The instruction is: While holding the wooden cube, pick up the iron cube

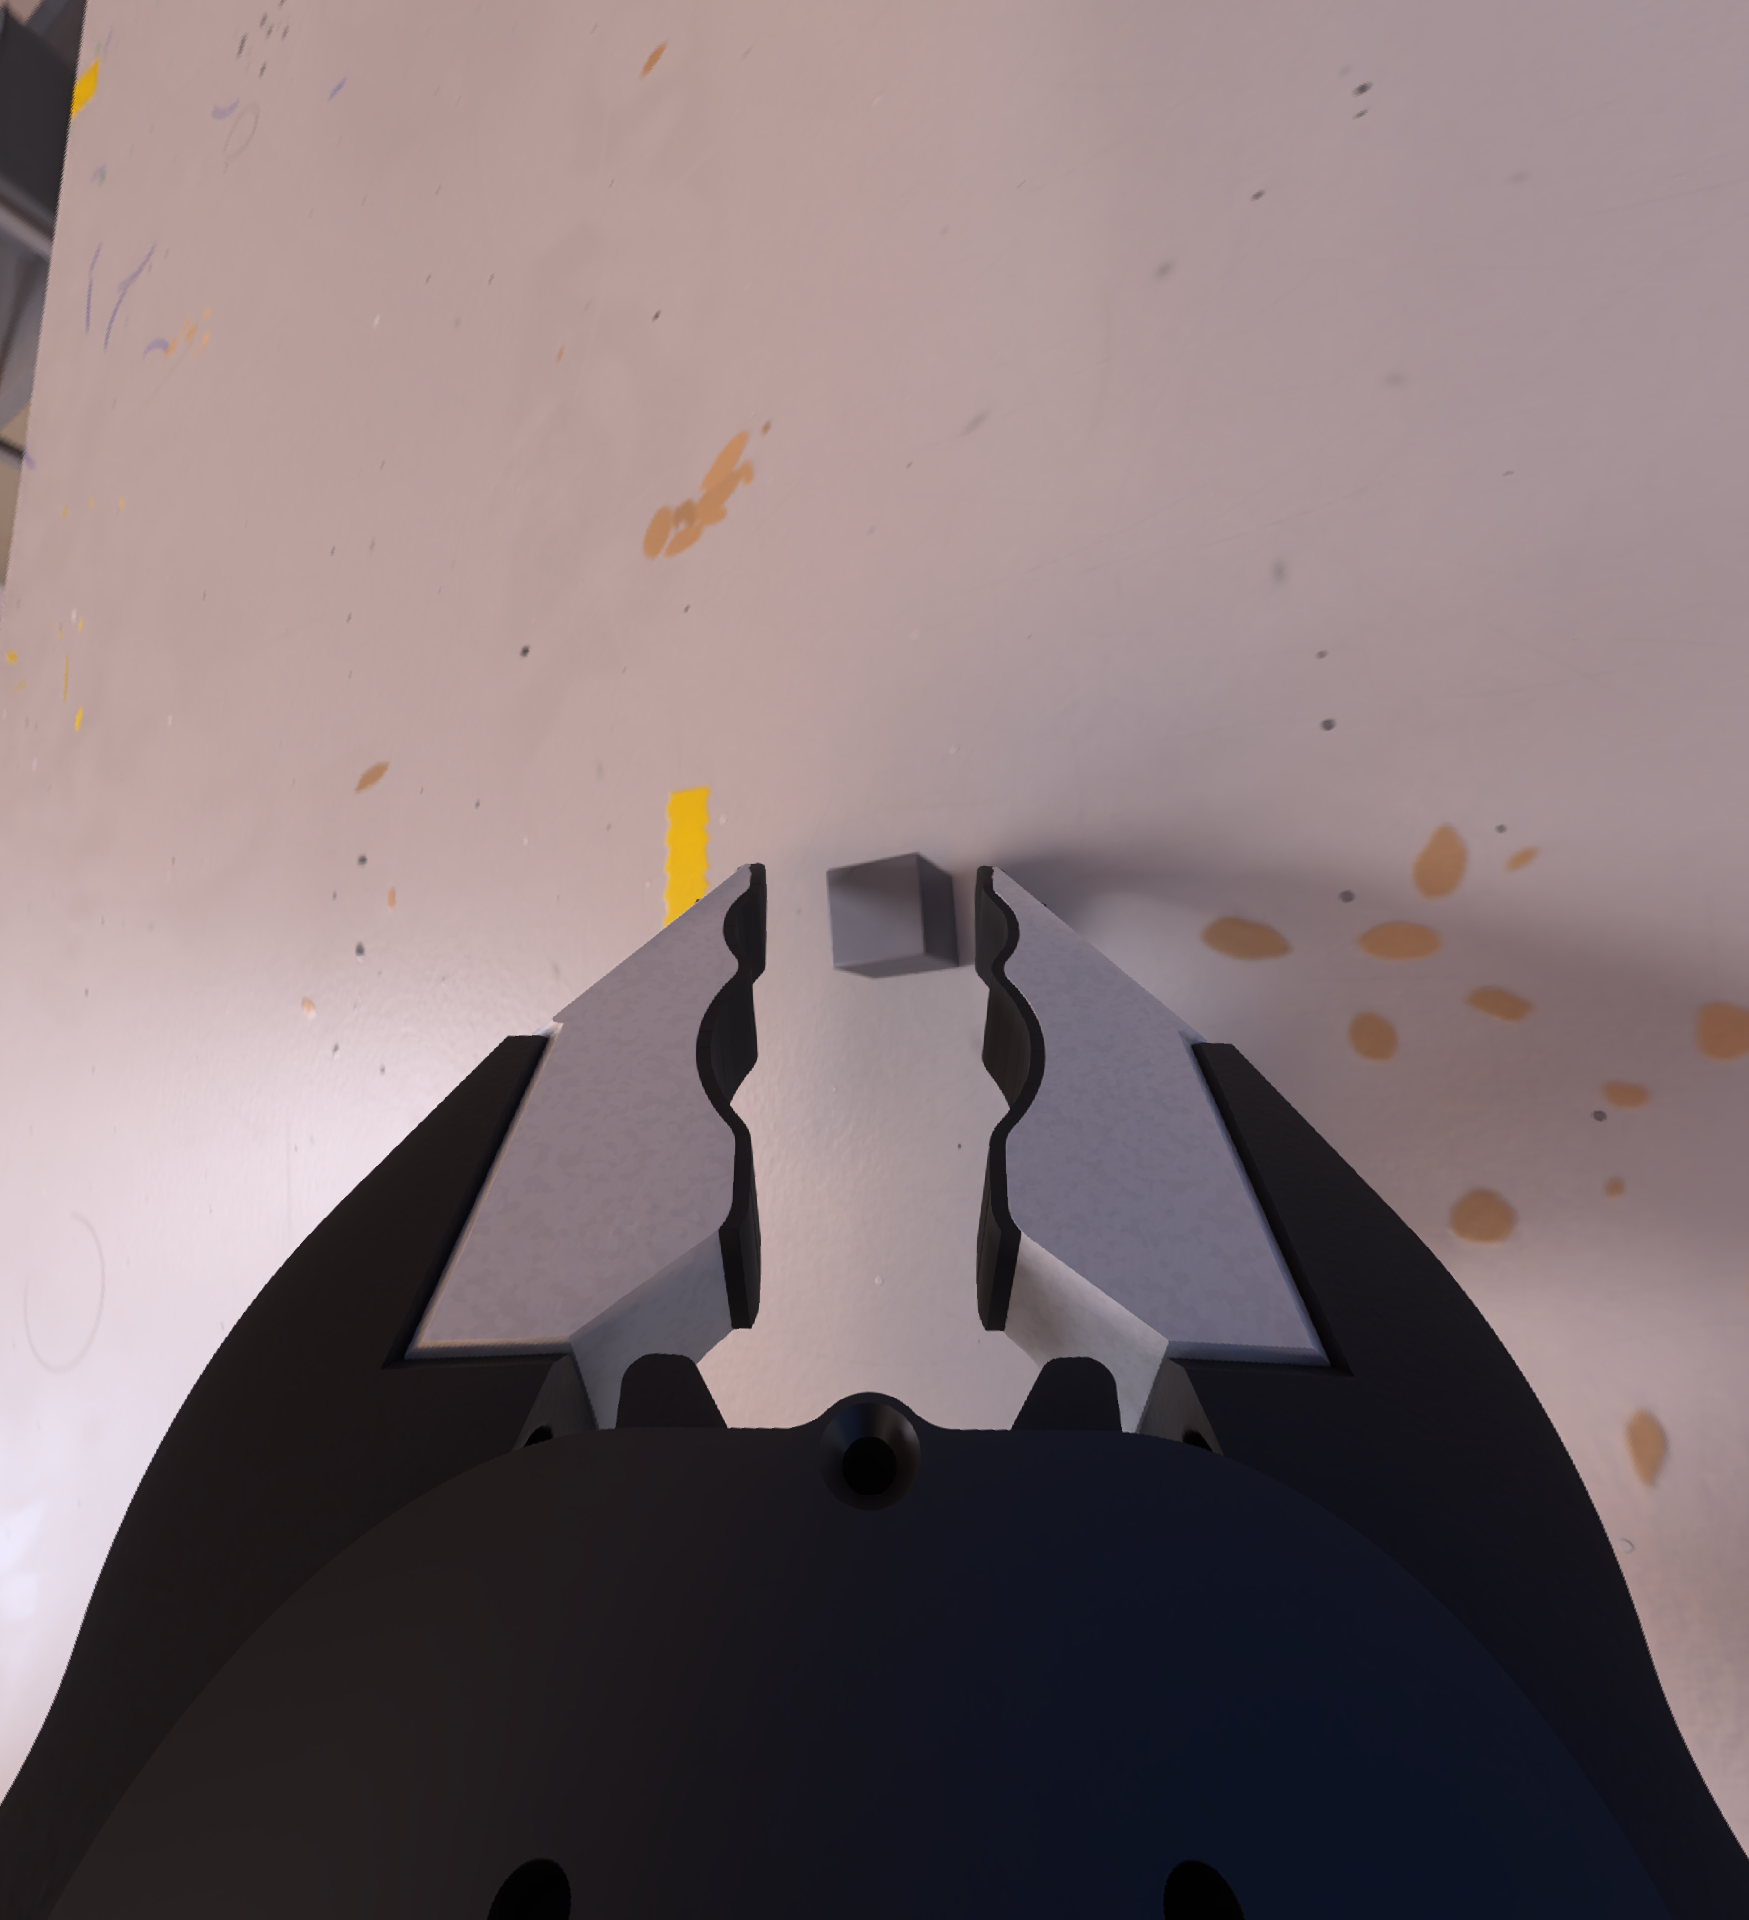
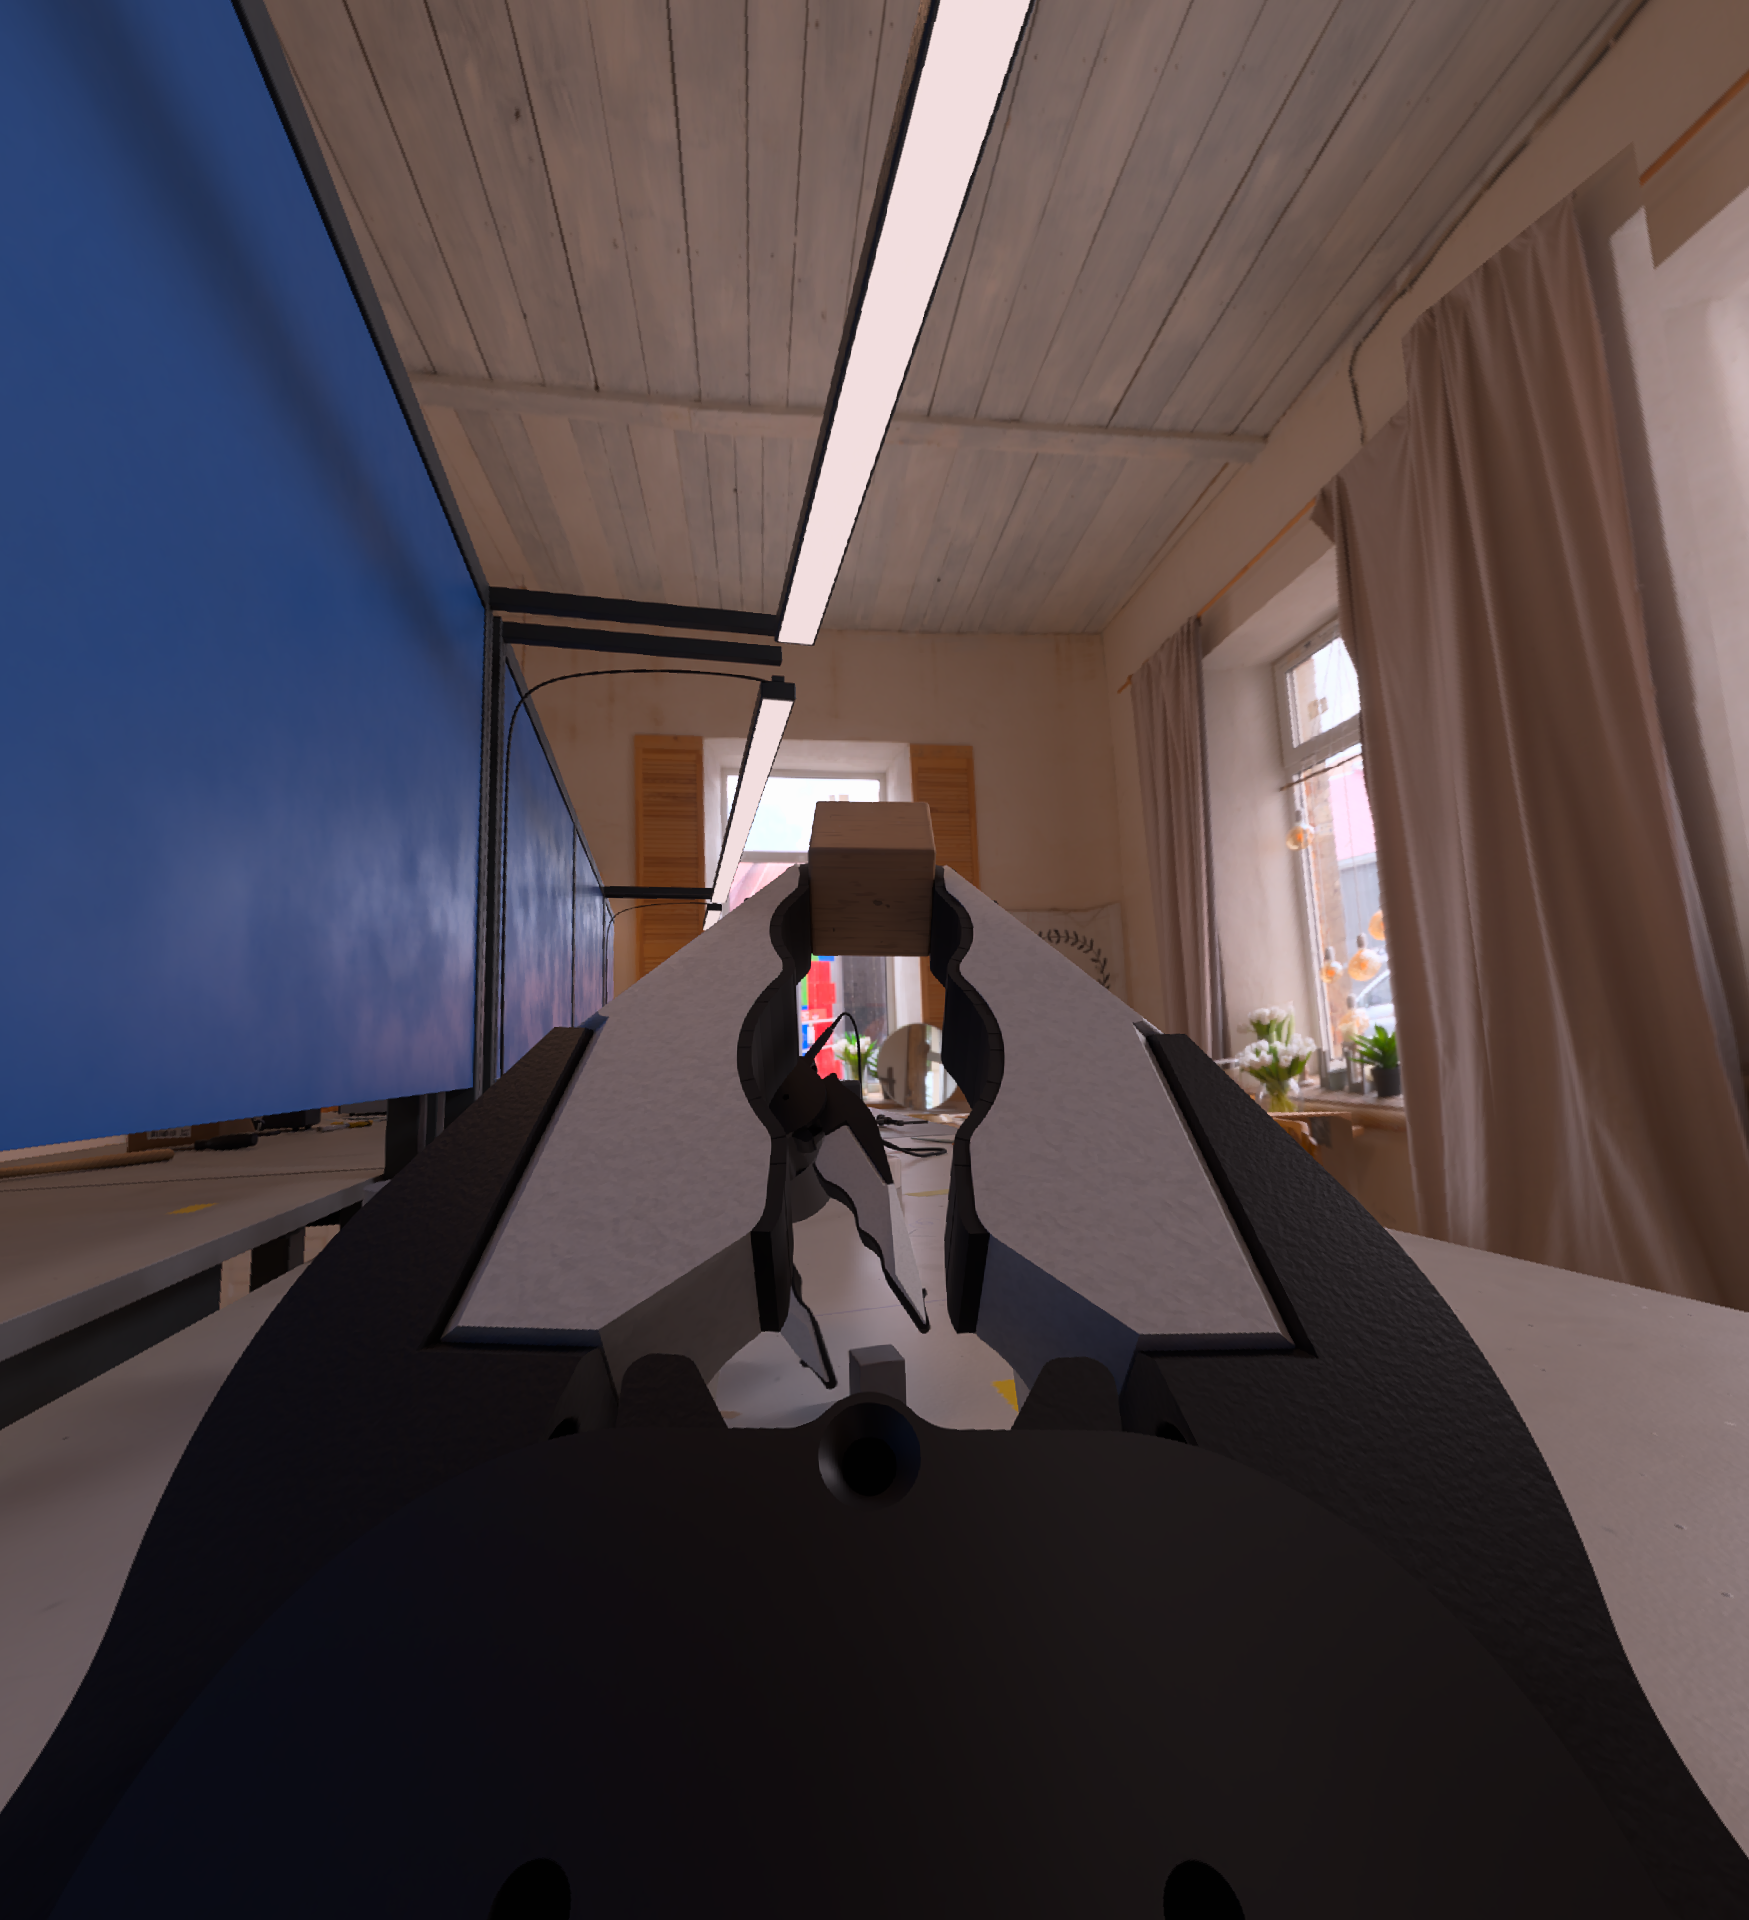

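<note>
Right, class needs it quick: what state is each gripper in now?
Left gripper: open, holding nothing, iron cube on the table between its fingertips.
Right gripper: closed on the wooden cube.

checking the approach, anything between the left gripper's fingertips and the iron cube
Nothing: in the left wrist view only bare table separates the open left gripper from the iron cube.

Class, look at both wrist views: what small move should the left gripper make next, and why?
Probably ease the left gripper down a little further, then close. It is open, the iron cube sits on the table between its fingertips, apparently untouched, and the right gripper already grips the wooden cube.
</note>
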### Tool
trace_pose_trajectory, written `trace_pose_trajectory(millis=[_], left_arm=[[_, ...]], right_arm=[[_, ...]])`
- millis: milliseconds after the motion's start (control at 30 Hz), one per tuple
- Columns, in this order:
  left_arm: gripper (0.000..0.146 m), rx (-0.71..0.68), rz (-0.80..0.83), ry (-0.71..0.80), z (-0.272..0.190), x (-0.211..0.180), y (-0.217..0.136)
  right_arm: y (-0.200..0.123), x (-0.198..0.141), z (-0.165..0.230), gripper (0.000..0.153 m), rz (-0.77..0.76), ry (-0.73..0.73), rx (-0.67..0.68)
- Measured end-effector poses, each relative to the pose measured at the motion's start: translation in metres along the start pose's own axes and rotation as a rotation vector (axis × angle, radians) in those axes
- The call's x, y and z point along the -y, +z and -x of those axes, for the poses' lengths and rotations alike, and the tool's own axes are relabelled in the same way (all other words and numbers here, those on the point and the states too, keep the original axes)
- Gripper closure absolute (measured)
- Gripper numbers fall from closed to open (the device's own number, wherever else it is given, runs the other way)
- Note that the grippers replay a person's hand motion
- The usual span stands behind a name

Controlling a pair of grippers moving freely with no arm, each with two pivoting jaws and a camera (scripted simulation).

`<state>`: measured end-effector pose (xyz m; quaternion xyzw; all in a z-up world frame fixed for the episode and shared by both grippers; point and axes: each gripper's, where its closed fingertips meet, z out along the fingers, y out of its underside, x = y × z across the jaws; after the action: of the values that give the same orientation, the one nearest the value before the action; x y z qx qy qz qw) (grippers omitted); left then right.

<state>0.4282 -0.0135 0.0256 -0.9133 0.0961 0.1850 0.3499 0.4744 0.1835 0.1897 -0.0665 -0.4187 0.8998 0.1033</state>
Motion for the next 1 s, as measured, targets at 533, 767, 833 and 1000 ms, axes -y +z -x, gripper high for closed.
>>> trace_pose_trajectory(millis=[533,767,833,1000], left_arm=[[0.122,-0.007,0.075,-0.238,0.003,-0.013,0.009],[0.124,0.015,0.075,-0.43,0.001,-0.019,0.002],[0.124,0.018,0.045,-0.492,-0.001,-0.019,-0.004],[0.124,0.062,-0.006,-0.589,-0.004,-0.023,-0.03]], right_arm=[[0.006,-0.017,0.003,0.131,0.104,-0.03,0.003],[0.008,-0.022,0.004,0.131,0.133,-0.036,0.01],[0.007,-0.02,0.003,0.131,0.124,-0.03,0.005],[0.006,-0.023,-0.005,0.131,0.147,-0.025,-0.046]])
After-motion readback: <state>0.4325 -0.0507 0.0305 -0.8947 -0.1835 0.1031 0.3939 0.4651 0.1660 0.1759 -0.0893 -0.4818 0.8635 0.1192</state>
